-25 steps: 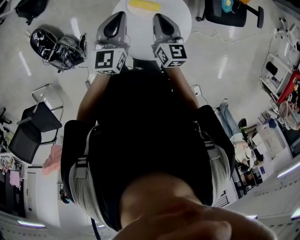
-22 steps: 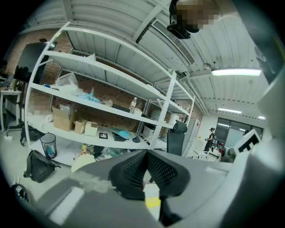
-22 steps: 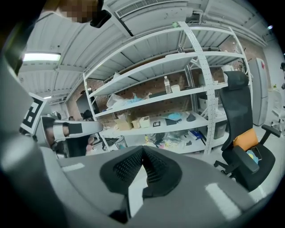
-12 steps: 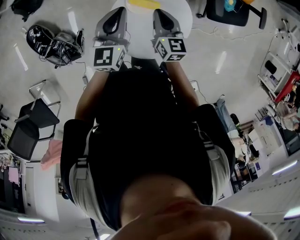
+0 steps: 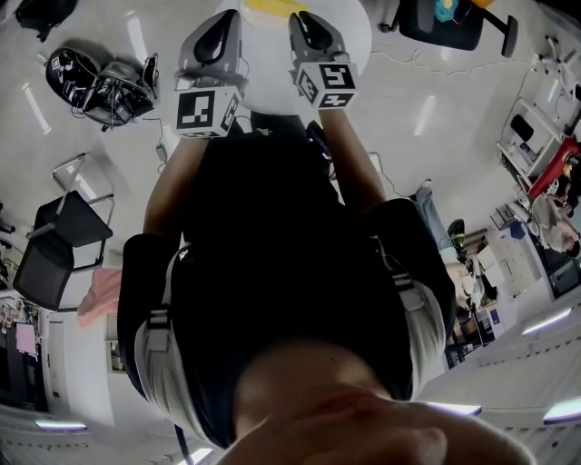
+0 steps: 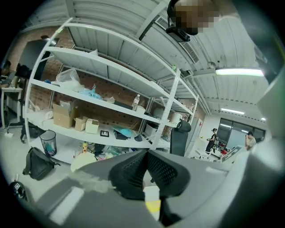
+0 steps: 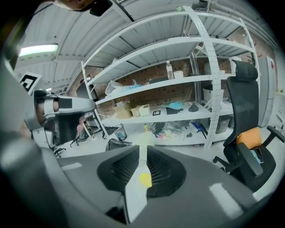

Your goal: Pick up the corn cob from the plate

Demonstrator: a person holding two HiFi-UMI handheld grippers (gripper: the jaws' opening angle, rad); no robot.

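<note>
Where the head view looks down past the person's black-clad torso (image 5: 272,272), both grippers are held out ahead of it, over the near part of a round white table (image 5: 352,27)

Left gripper (image 5: 222,25): its own view shows the jaws together at the tips with nothing between them, so it is closed and empty

Right gripper (image 5: 304,23): the jaws are opening. Its own view shows a narrow slit running clear from tip to base. The pads press on nothing and no object sits between them

Corn cob (image 5: 275,5): yellow, lying on the table at the very top edge of the head view. It is beyond both grippers, roughly on the line between them, and touched by neither

Plate: its outline cannot be told from the white table top

Through the right gripper's slit a white strip shows below, carrying a small yellow patch (image 7: 145,179). A similar patch shows low in the gap behind the left gripper's pads

Background in the right gripper view: loaded white metal shelving (image 7: 178,84) and a black office chair (image 7: 242,111) with an orange cushion (image 7: 248,136)
</note>
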